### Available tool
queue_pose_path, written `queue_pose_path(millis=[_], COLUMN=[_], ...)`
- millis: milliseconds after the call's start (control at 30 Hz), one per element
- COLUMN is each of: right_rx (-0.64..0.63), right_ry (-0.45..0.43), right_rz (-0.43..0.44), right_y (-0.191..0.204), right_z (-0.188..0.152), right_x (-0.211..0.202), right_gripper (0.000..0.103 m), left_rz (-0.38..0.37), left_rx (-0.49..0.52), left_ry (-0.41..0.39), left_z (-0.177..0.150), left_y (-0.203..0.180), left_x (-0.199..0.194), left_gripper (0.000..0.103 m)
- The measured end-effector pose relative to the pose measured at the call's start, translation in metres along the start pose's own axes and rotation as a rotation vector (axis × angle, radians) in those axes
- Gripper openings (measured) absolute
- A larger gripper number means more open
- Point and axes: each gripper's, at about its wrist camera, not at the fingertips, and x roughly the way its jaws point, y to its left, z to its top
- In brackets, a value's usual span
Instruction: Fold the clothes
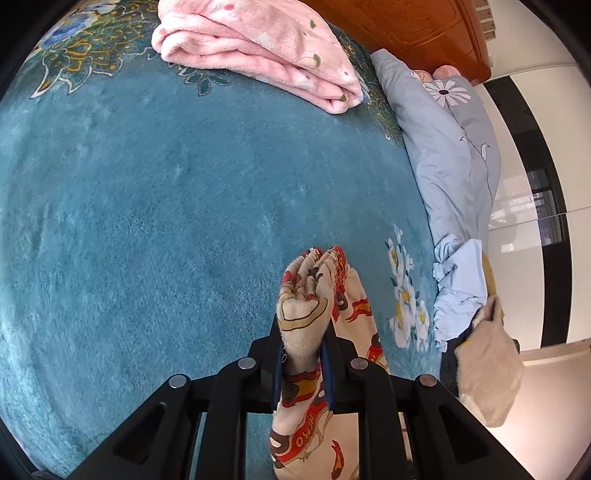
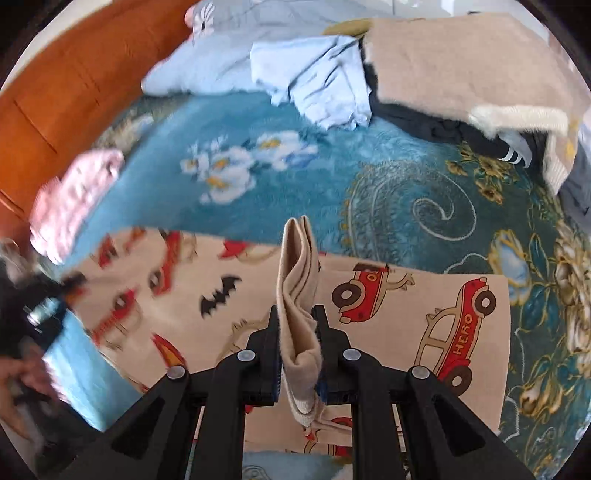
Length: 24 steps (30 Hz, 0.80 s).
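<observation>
Both claws: my left gripper (image 1: 303,354) and right gripper (image 2: 298,354) clamp the beige car-print knit garment (image 2: 406,317).
Risk: bunched cloth slipping out, spoiling the fold.
Neighbour: folded pink fleece (image 1: 258,48) at twelve o'clock.

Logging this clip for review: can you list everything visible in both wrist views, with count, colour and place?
Car-print garment: one, beige with red cars, spread over the blanket, pinched by both grippers.
Blanket: one, teal with floral pattern, covering the bed.
Pink fleece: one, pink, folded, far side by the headboard.
Headboard: one, orange-brown wood, bed end.
Duvet: one, grey-blue with daisy print, along the bed edge.
Light blue garment: one, crumpled, beside the pile.
Beige fleece item: one, on top of the pile.
Dark garment: one, under the beige item.
Left gripper: black, shut on waistband.
Right gripper: black, shut on a fold.
</observation>
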Motion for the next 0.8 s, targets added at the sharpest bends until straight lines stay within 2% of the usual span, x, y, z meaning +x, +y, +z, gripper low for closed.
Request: queue_pose_path(millis=[100,133,200,267,367,433,533,633,733,800], right_rx=[-0.061,-0.067,-0.081,-0.092,-0.076,-0.084,-0.056,-0.049,-0.099,-0.107], right_ry=[0.030,0.035,0.050,0.064,0.067,0.041,0.045,0.103,0.166,0.165], right_rz=[-0.065,-0.060,-0.022,0.018,0.126,0.153,0.123,0.084,0.075,0.065], right_y=[0.016,0.016,0.020,0.022,0.020,0.017,0.006,0.004,0.014,0.017], right_z=[-0.012,-0.015,-0.016,-0.017,-0.012,-0.010,-0.008,-0.013,-0.023,-0.024], right_x=[0.013,0.014,0.016,0.017,0.009,0.000,0.000,0.015,0.034,0.036], right_gripper=[0.019,0.019,0.024,0.037,0.041,0.044,0.044,0.044,0.044,0.044], left_rz=[-0.002,-0.002,-0.003,-0.002,-0.001,0.004,0.014,0.022,0.029,0.030], left_rx=[-0.007,-0.010,-0.017,-0.025,-0.035,-0.039,-0.041,-0.040,-0.041,-0.039], left_ry=[0.004,0.006,0.009,0.012,0.016,0.018,0.021,0.024,0.026,0.027], left_z=[0.001,0.001,0.001,0.002,0.002,0.002,0.002,0.002,0.002,0.002], left_y=[0.001,0.002,0.003,0.004,0.006,0.007,0.007,0.008,0.009,0.009], left_x=[0.001,0.002,0.003,0.003,0.005,0.006,0.008,0.009,0.010,0.010], left_gripper=[0.019,0.019,0.019,0.019,0.019,0.019,0.019,0.020,0.020,0.020])
